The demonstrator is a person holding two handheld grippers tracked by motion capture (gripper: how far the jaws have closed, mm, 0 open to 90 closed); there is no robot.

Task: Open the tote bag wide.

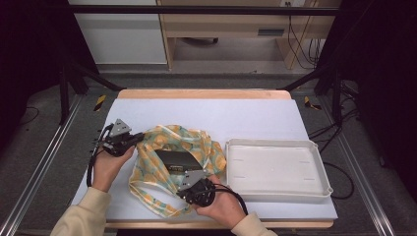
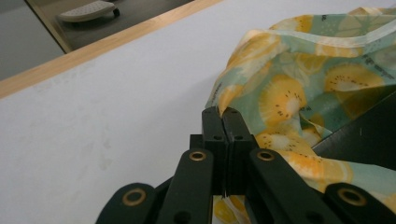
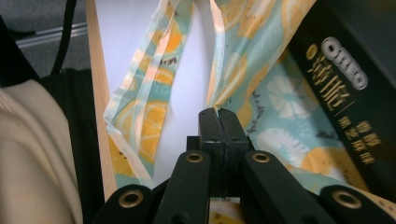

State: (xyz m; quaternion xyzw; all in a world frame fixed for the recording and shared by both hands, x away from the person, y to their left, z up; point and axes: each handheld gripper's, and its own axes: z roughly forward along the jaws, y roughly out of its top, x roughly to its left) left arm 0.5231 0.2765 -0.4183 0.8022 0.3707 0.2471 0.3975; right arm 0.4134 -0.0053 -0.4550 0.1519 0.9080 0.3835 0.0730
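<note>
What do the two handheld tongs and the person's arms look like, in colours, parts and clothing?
Both tongs, left and right, are black, with two flat black jaws on linked bars joined by brass-coloured rivets. Each carries a grey three-cornered plate on top and trails a black cable. The person wears cream long sleeves.

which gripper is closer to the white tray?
Right. The right gripper pinches the fruit-print bag just left of the white tray; the left gripper grips the bag's far side.
</note>
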